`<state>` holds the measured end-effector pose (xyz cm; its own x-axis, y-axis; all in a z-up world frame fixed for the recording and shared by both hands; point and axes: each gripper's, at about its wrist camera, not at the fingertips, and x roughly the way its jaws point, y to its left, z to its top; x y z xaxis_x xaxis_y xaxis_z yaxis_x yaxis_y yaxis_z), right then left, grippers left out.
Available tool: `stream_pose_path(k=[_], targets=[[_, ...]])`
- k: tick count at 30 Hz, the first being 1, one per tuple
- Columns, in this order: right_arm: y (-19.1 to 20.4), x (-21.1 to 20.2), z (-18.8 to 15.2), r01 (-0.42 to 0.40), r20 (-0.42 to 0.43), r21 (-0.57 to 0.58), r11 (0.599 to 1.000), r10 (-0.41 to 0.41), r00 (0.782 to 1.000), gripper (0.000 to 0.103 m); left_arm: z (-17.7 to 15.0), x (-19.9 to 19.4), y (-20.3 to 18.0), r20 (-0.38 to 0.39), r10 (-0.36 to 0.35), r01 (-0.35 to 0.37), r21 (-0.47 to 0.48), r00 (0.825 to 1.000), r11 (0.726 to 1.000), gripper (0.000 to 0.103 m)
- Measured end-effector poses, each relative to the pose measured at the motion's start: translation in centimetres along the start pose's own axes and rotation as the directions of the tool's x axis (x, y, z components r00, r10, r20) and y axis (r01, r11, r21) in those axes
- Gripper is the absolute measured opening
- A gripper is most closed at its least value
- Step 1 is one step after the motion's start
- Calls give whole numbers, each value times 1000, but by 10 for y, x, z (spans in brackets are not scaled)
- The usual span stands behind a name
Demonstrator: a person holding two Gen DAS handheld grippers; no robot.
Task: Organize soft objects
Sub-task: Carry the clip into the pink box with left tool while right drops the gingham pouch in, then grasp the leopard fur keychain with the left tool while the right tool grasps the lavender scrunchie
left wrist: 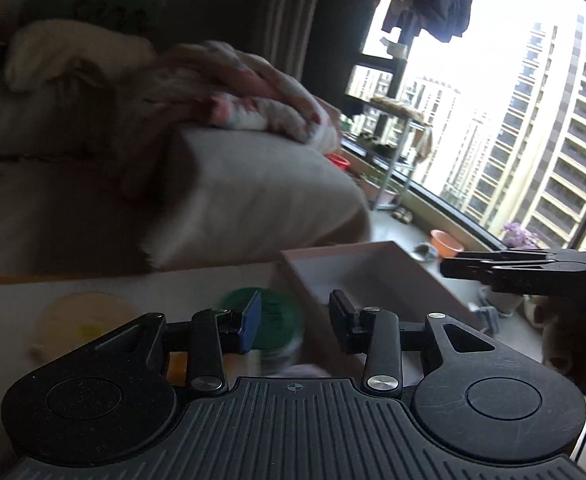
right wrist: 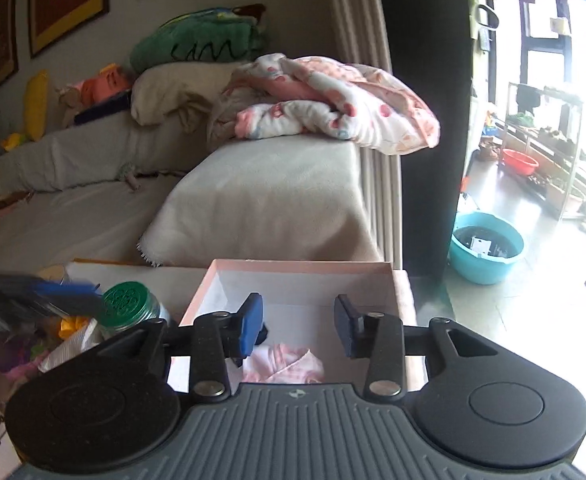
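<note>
Right tongs (right wrist: 297, 328) stand wide apart and empty, poised over the open pink box (right wrist: 301, 266) on the worktop (right wrist: 173, 280). A pink checked cloth (right wrist: 285, 364) lies crumpled on the box floor at the near side, below and between the jaws; contact with it cannot be confirmed. A small dark item just beside it is too hidden to identify.

Left tongs (left wrist: 295, 320) are likewise open and hold nothing, over the worktop beside the green-lidded jar (left wrist: 269, 320). That view is blurred.

More soft items sit left of the box: a heap of mixed fabric (right wrist: 53, 344), partly hidden by the left tongs' arm.

Judgement on handling: the cloth looks light, limp and non-fragile; it will sag and drape when lifted, and a thin single layer may slip out. Best hold is a raised fold or bunched ridge near its middle, pinching several layers together.
</note>
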<state>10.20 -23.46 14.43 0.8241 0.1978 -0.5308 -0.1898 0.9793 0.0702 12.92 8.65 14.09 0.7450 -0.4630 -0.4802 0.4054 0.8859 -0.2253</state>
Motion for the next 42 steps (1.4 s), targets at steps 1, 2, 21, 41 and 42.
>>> stream_pose_path(k=[1, 2, 21, 41, 42], targets=[[8, -1, -2, 2, 6, -17, 1000, -2, 1000, 43, -1, -15, 20, 11, 53, -53, 3, 999, 999, 41], [18, -1, -4, -1, 15, -39, 999, 2, 1000, 47, -4, -29, 43, 14, 102, -102, -11, 995, 995, 41], [168, -15, -48, -233, -88, -323, 917, 216, 972, 57, -106, -44, 39, -169, 173, -159, 93, 970, 983, 42], [145, 18, -62, -270, -194, -214, 939, 230, 954, 19, -108, -77, 9, -163, 33, -25, 54, 986, 998, 52], [141, 6, -65, -274, -188, -218, 937, 235, 954, 16, -107, -73, 13, -170, 43, -37, 34, 985, 999, 52]])
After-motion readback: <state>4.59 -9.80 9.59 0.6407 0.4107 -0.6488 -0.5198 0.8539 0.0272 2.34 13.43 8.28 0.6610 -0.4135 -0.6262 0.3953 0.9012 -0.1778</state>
